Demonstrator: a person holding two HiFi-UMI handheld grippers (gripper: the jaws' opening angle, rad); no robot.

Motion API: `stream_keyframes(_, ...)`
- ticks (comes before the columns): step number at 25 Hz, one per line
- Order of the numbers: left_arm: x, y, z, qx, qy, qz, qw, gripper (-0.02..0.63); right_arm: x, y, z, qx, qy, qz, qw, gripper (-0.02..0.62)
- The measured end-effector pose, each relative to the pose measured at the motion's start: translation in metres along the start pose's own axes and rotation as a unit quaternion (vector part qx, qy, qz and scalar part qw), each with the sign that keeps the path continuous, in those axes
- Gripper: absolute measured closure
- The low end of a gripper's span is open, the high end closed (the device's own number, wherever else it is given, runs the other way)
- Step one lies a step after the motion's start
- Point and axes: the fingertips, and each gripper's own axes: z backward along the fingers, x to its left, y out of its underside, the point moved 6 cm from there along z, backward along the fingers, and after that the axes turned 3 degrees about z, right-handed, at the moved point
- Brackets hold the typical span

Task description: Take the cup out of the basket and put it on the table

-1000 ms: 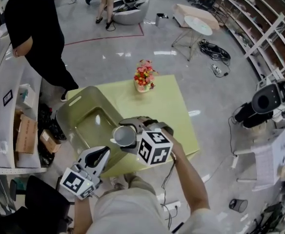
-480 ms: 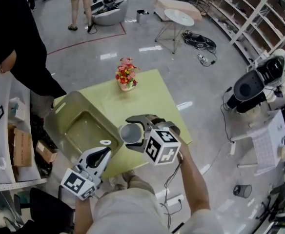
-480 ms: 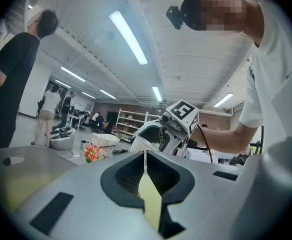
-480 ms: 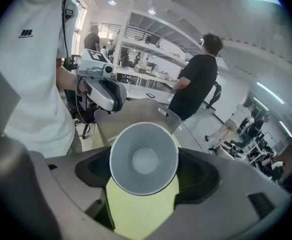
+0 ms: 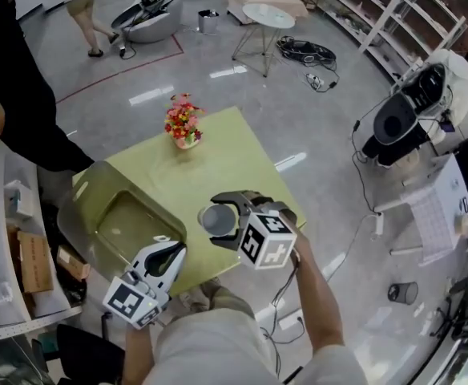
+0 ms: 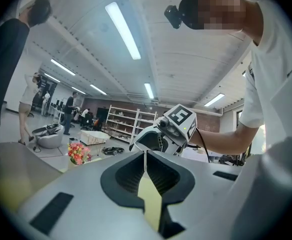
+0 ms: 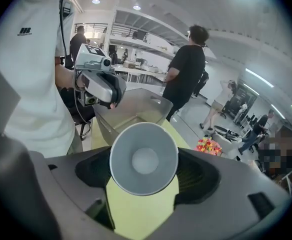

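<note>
Smooth grey cup (image 7: 144, 159), flared like a cone and plain inside, is clamped in the right gripper (image 5: 226, 220), tipped on its side over the matte yellow-green table (image 5: 234, 147). So it's out of the glossy olive plastic basket (image 5: 98, 184), the round-cornered tub beside it. The left gripper (image 5: 168, 255) has its jaw tips pinched together. A little pot holds bright flowers (image 5: 183, 120).
</note>
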Motion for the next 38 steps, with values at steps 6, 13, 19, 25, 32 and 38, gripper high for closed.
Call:
stream_keyframes(6, -0.004, 0.004, -0.025, 0.017, 0.026, -0.004, 0.9995, 0.583, 0.001, 0.034, -0.003, 0.006, 0.002, -0.040, 0.999, 0.230)
stream_keyframes(13, -0.004, 0.010, -0.054, 0.035, 0.051, -0.001, 0.9981, 0.583, 0.001, 0.075, -0.014, 0.014, -0.004, -0.090, 0.996, 0.230)
stream_keyframes(19, -0.002, 0.020, -0.073, 0.052, 0.065, 0.005, 0.9965, 0.581, 0.007, 0.112, -0.032, 0.024, -0.007, -0.130, 0.991, 0.230)
stream_keyframes(25, -0.003, 0.023, -0.094, 0.063, 0.075, 0.005, 0.9952, 0.582, 0.013, 0.152, -0.049, 0.038, -0.015, -0.165, 0.985, 0.230)
stream_keyframes(32, -0.007, 0.025, -0.116, 0.076, 0.086, -0.003, 0.9934, 0.581, 0.017, 0.187, -0.065, 0.054, -0.022, -0.184, 0.981, 0.230)
stream_keyframes(38, -0.012, 0.022, -0.134, 0.086, 0.097, -0.011, 0.9915, 0.583, 0.017, 0.206, -0.075, 0.067, -0.028, -0.191, 0.979, 0.230)
